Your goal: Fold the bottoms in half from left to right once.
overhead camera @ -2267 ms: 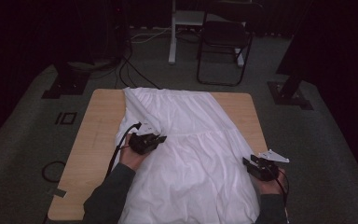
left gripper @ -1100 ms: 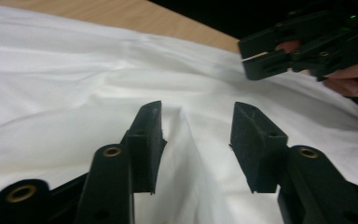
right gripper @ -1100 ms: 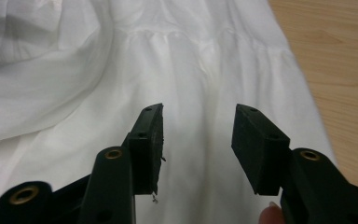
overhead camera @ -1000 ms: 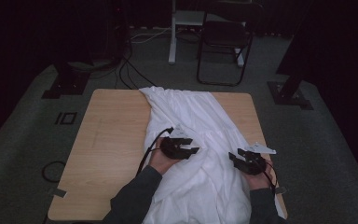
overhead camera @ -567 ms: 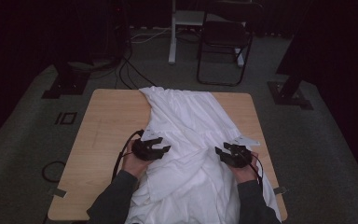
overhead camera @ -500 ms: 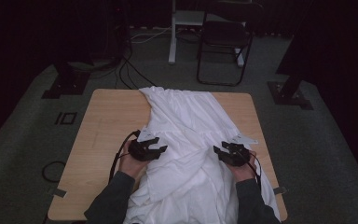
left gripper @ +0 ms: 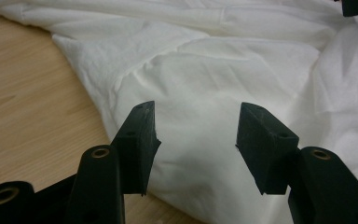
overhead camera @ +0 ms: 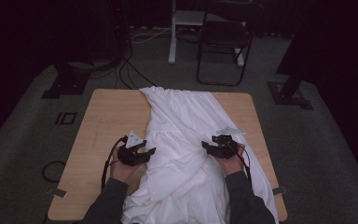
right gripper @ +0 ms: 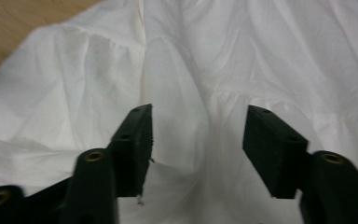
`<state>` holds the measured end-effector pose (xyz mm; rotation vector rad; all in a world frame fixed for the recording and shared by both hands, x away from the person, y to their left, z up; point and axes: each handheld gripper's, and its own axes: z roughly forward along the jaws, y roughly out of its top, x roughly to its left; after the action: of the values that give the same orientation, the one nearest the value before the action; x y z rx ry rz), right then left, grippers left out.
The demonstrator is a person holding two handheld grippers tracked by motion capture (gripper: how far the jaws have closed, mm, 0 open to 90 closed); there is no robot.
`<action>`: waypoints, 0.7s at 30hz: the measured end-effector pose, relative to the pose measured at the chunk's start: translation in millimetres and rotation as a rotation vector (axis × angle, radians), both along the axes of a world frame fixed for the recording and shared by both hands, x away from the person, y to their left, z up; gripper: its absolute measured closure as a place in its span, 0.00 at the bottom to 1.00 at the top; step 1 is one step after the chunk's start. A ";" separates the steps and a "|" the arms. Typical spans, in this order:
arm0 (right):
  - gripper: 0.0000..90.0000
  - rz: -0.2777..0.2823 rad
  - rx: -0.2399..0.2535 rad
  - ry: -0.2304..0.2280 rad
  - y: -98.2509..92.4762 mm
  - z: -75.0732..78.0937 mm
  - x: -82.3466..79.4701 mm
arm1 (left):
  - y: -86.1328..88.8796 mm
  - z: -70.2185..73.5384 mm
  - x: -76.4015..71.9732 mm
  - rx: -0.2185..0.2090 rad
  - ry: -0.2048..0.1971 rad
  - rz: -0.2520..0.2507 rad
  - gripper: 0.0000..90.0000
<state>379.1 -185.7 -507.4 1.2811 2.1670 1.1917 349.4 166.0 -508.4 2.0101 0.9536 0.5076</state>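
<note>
A white garment [overhead camera: 186,116] lies lengthwise on the wooden table [overhead camera: 107,121], its sides folded in over the middle. My left gripper [overhead camera: 150,150] sits at the garment's left edge. It is open over the cloth [left gripper: 205,70] with nothing between its fingers [left gripper: 137,135]. My right gripper [overhead camera: 206,147] hovers over the right part of the garment, pointing inward. Its jaws have just been opening, and the gap between them [right gripper: 198,130] holds nothing, with gathered cloth [right gripper: 177,70] lying beyond.
Bare wood lies left of the garment, and a strip [overhead camera: 247,112] shows at the right. Beyond the table's far edge stand a black chair [overhead camera: 223,46] and a white post [overhead camera: 172,32]. Cables [overhead camera: 126,70] trail on the grey carpet.
The garment, spread wide at first, now lies narrower with its sides folded in. My left gripper drew back left from the middle. My right gripper moved inward and let go of the cloth.
</note>
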 end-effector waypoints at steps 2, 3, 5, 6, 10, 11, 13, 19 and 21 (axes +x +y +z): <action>0.43 -0.003 -0.015 0.010 4.3 -3.9 2.9 | 2.0 -1.9 -0.5 -0.002 0.002 0.007 0.53; 0.42 -0.005 -0.017 0.019 5.6 -5.8 3.9 | 3.2 -2.9 -0.7 -0.003 0.004 0.010 0.53; 0.41 -0.009 -0.021 0.041 6.7 -9.6 5.4 | 5.9 -5.3 -0.6 0.002 0.007 0.018 0.53; 0.42 -0.006 -0.022 0.050 7.0 -11.5 5.6 | 7.3 -6.7 -0.7 -0.001 0.012 0.024 0.52; 0.55 0.029 -0.033 0.084 9.8 -18.3 5.1 | 10.5 -11.2 0.1 0.005 0.023 0.041 0.52; 0.62 0.041 -0.041 0.093 10.9 -20.0 5.1 | 10.5 -11.4 0.2 0.003 0.023 0.041 0.52; 0.83 0.059 -0.061 0.107 12.5 -23.1 4.4 | 9.8 -11.6 0.0 0.005 0.021 0.041 0.51; 0.98 0.074 -0.062 0.024 8.7 -14.0 -6.5 | 7.5 -14.3 1.0 0.009 0.027 0.038 0.51; 0.99 0.068 -0.053 -0.018 4.0 -5.3 -11.0 | 6.3 -14.5 0.7 0.008 0.027 0.037 0.51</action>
<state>368.1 -181.7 -512.7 1.1789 2.2299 1.1591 350.1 172.3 -522.9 2.0141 1.0080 0.5059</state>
